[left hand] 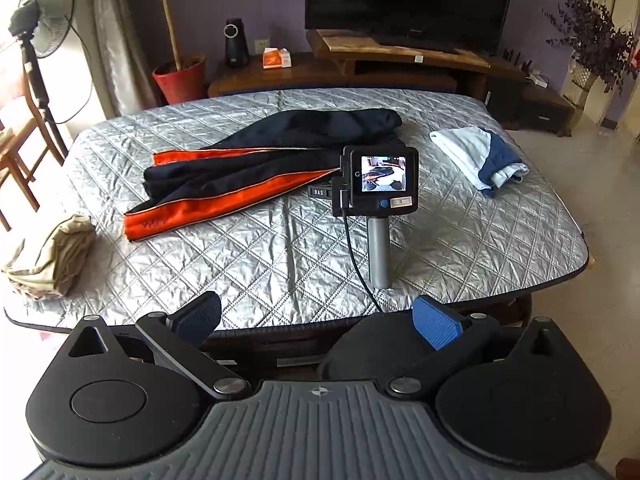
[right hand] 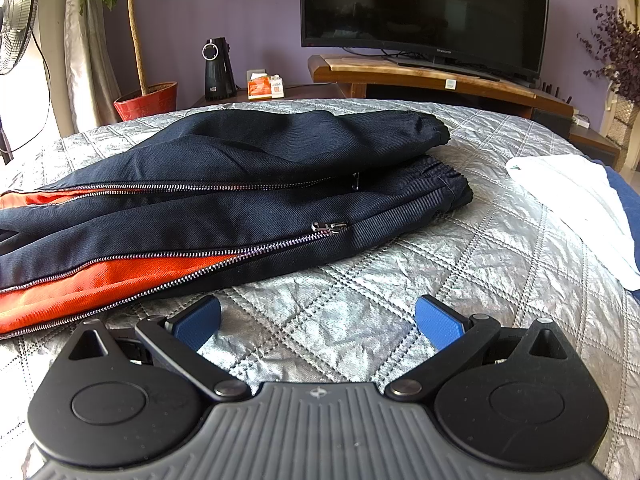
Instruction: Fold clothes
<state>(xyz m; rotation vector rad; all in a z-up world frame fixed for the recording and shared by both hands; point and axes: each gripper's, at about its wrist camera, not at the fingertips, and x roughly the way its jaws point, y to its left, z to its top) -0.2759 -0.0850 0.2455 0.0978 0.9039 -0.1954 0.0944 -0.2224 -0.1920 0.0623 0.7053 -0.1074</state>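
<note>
The navy-and-orange trousers point(right hand: 224, 200) lie half-folded mid-counter point(right hand: 360, 288). The right tool point(right hand: 318, 322) rests just beside them, fingers apart and empty; the left tool point(left hand: 318, 320) hangs off the near edge (also apart). Pinch both layers at the waistband, fold evenly

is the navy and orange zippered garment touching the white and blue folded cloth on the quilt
Apart. The left wrist view shows the navy and orange zippered garment and the white and blue folded cloth separated by a bare strip of silver quilted cover.
</note>
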